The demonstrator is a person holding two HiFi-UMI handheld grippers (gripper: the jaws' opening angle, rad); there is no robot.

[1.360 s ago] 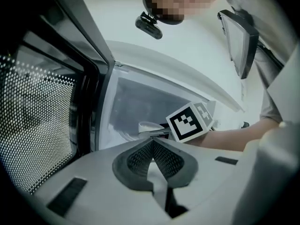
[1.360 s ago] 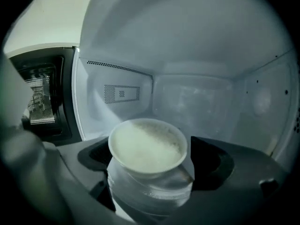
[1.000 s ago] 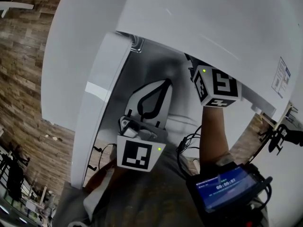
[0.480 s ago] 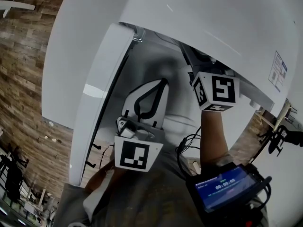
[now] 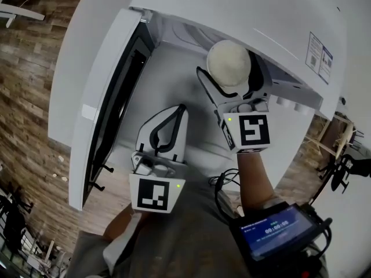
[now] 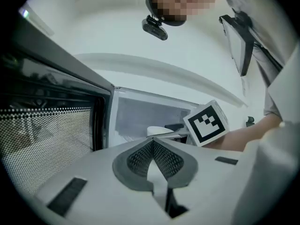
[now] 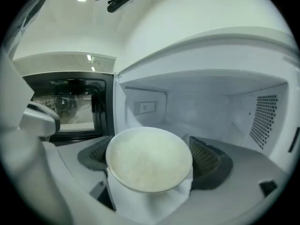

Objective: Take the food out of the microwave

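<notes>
Bowl [image 7: 149,159] clamped in right tongs [image 5: 231,87], level at microwave [image 7: 201,97] mouth | left tongs [image 6: 152,145] clenched, empty

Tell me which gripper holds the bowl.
The right gripper: its jaws grip the white bowl of food, while the left gripper has its jaws shut on nothing.
</notes>
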